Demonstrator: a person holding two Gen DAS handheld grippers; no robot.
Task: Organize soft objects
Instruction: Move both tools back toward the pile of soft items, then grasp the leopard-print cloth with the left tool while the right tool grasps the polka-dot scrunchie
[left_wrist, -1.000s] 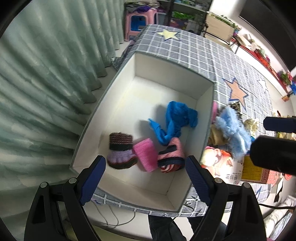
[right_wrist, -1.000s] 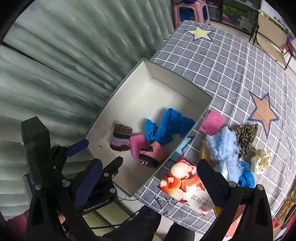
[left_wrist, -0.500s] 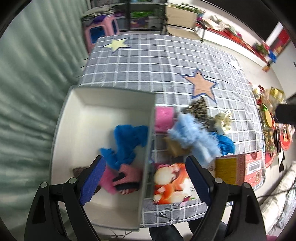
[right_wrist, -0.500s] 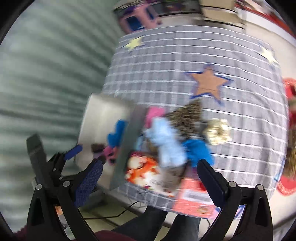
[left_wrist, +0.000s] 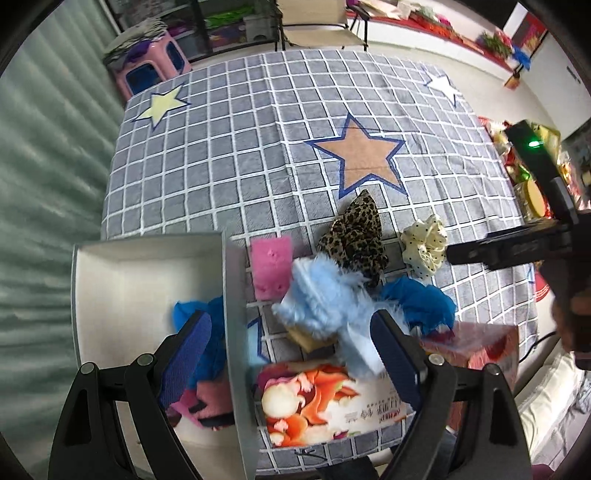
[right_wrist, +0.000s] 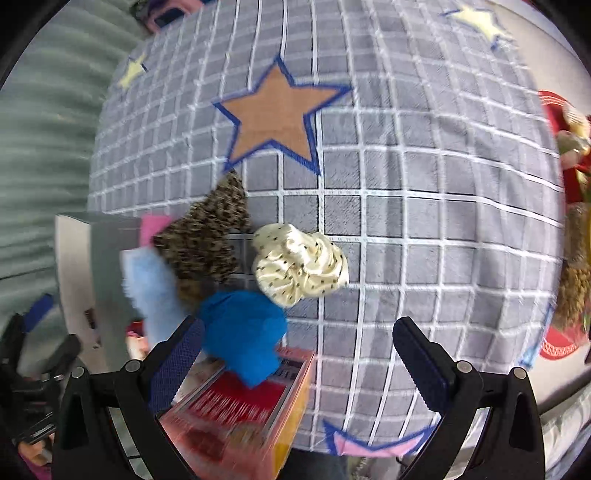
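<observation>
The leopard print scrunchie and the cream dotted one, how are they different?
The leopard print scrunchie is dark brown with black spots; the cream dotted scrunchie is pale with small dark dots. The leopard one touches the fluffy light blue piece; the cream one lies apart on bare blanket. Both are outside the white box.

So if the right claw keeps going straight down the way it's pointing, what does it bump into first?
Probably the grey checked blanket. The right claw is open and empty, aimed between the blue cloth and bare squares, just below the cream dotted scrunchie. Depth is hard to judge, so its left finger might brush the blue cloth.
</observation>
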